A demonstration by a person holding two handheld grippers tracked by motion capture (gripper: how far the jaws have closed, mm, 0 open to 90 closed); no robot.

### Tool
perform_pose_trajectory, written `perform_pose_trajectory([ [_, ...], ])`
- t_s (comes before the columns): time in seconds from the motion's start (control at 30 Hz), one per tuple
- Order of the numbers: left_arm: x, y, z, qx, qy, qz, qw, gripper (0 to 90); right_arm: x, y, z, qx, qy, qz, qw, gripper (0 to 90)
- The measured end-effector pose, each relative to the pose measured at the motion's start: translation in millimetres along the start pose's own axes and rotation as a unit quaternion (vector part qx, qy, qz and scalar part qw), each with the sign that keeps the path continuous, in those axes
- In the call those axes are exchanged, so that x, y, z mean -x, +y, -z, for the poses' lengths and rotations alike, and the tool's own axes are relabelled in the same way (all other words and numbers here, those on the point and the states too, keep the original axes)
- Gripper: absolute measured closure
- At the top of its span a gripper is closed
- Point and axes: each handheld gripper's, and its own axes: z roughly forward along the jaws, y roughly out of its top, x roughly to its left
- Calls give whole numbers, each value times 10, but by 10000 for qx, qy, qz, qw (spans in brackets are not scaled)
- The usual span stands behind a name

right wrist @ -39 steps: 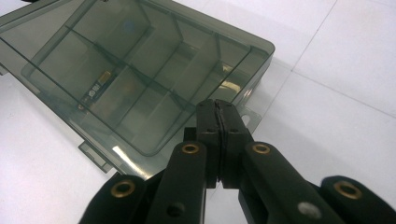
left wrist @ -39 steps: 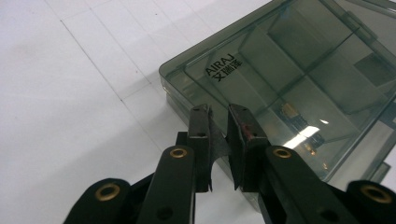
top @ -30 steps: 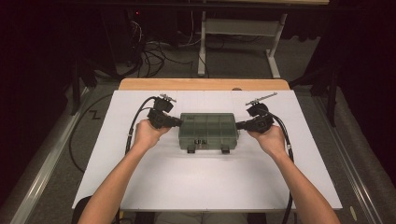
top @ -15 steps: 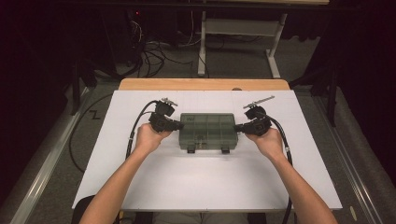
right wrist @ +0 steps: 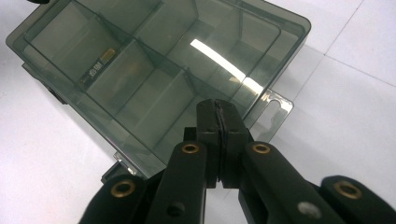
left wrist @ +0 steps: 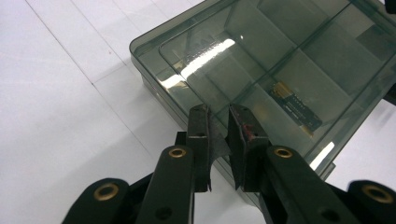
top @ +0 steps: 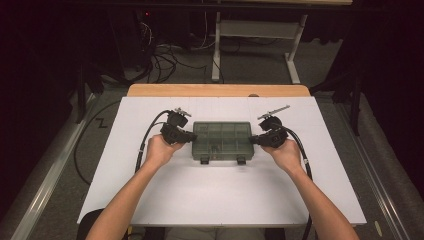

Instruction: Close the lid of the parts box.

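Observation:
A smoky clear compartment box (top: 222, 141) lies shut at the middle of the white table (top: 210, 200), its two latches (top: 205, 161) toward the person. A small dark labelled part (left wrist: 294, 105) (right wrist: 95, 67) lies in one cell. My left gripper (top: 192, 136) (left wrist: 218, 116) is at the box's (left wrist: 280, 56) left end, jaws nearly together with a clear sliver of the end tab between them. My right gripper (top: 252, 140) (right wrist: 217, 105) is at the box's (right wrist: 140, 60) right end, its jaws pressed together over the edge, beside a clear hang tab (right wrist: 275, 105).
A wooden strip (top: 215, 90) runs along the table's far edge. Beyond it, on the floor, lie cables (top: 165, 60) and a white desk frame (top: 217, 50). Each gripper's black cable (top: 145, 145) loops over the table beside the forearm. White tabletop spreads around the box.

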Motion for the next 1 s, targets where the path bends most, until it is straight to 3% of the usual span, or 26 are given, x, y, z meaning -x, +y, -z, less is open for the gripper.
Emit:
perform_pose_trajectory([
  [0.37,43,15,14,75,62,-66,9999,717,-18,14,39,66,-71,34,9999,900],
  [0.6,64,25,61,177,135,-57,9997,622,-17,15,107,192,-87,-5,9998,888],
  [1.0,45,19,170,398,179,30,9990,468,7,7,189,503,-49,-75,9987,789],
])
